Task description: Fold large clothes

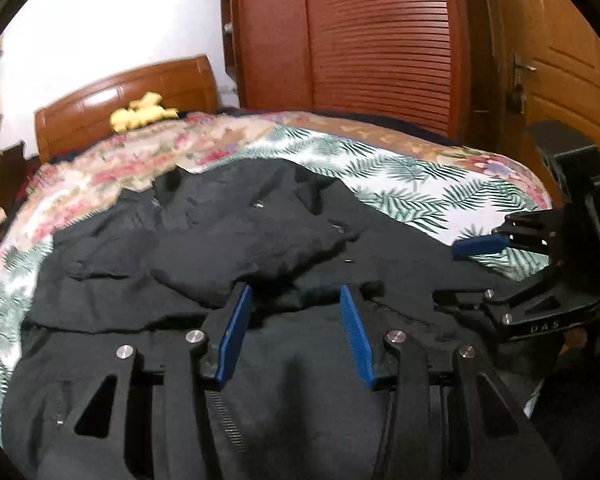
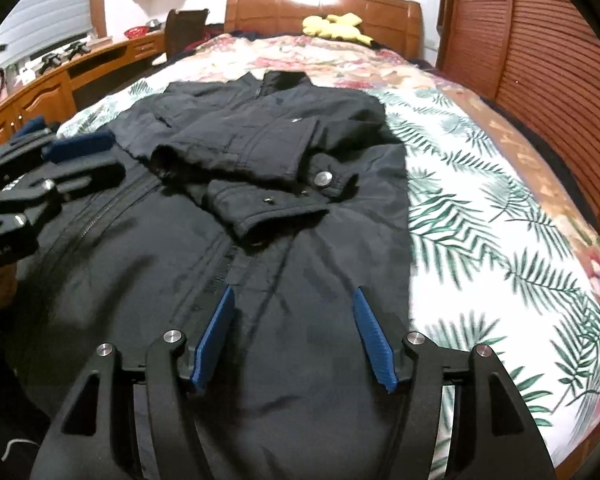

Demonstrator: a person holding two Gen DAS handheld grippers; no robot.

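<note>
Bed (image 2: pixel 480 208) is carrying my black jacket (image 2: pixel 260 208), sleeves lying folded across it; I'm hovering left gripper (image 1: pixel 296 332) and right gripper (image 2: pixel 296 336), both spread apart, gripping nothing.

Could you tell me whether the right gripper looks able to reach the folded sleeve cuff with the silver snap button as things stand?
Probably yes. The right gripper hangs open over the jacket's lower part, and the cuff lies straight ahead on top, uncovered. The left gripper sits off to the side, clear of that path.

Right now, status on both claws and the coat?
Left claw open, right claw open. Black padded coat flat on leaf-print bedsheet, sleeves folded in. Nothing blocking.
</note>
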